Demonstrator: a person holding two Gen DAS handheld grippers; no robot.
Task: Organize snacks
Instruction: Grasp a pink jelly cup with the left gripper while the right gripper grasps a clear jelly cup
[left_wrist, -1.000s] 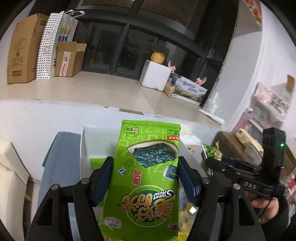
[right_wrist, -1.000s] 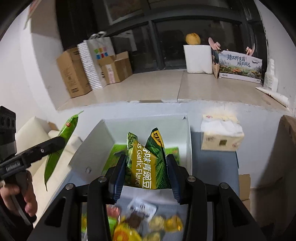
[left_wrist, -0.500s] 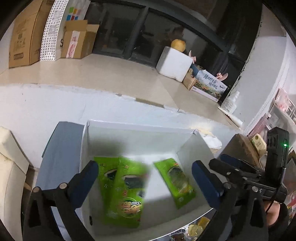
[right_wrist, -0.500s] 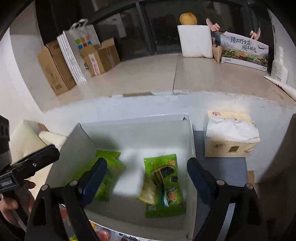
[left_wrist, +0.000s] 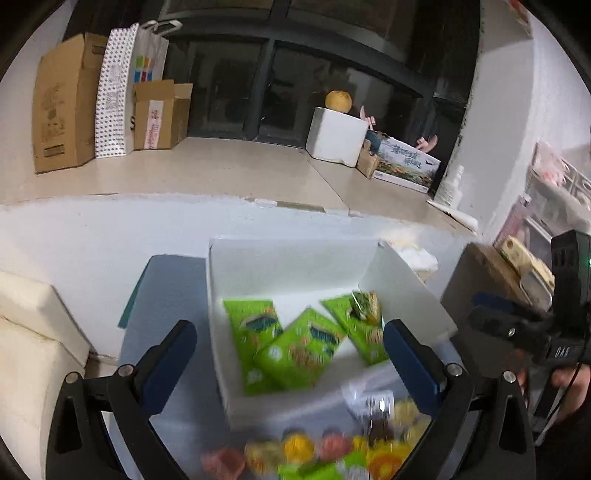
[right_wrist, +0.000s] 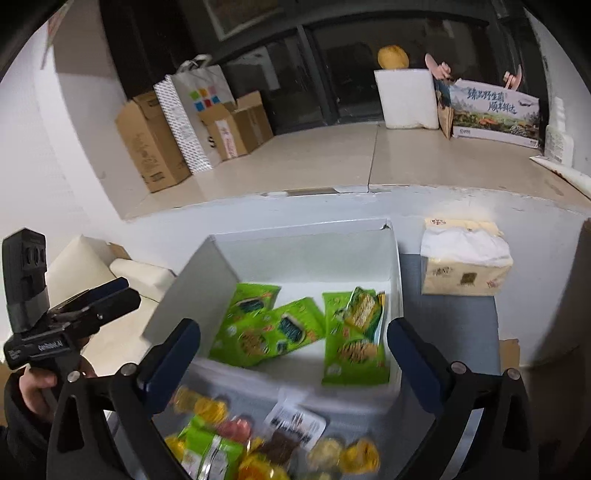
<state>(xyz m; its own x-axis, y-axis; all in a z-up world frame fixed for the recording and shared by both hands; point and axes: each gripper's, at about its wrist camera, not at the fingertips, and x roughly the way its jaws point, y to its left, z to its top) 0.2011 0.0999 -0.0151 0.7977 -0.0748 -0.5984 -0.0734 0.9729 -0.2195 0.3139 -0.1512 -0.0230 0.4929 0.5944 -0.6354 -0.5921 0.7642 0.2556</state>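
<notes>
A white open box (left_wrist: 288, 266) (right_wrist: 306, 254) sits on the grey table. Several green snack packets (left_wrist: 291, 347) (right_wrist: 266, 328) lie flat inside it, with a green pea packet (right_wrist: 364, 314) on the right one. My left gripper (left_wrist: 290, 347) is open and empty, held above the box's near edge. My right gripper (right_wrist: 293, 343) is open and empty over the same edge. A pile of small wrapped snacks (left_wrist: 332, 450) (right_wrist: 258, 446) lies on the table in front of the box.
A tissue pack (right_wrist: 465, 262) stands right of the box. A cream cushion (left_wrist: 33, 332) lies to the left. Cardboard boxes (left_wrist: 59, 103), a paper bag and a white foam box (left_wrist: 338, 136) stand on the ledge behind. The other gripper shows at each view's side.
Both grippers opened and dropped their packets into the box: the left a seaweed packet, the right a pea packet. Both then drew back, bringing the loose snack pile into view.
</notes>
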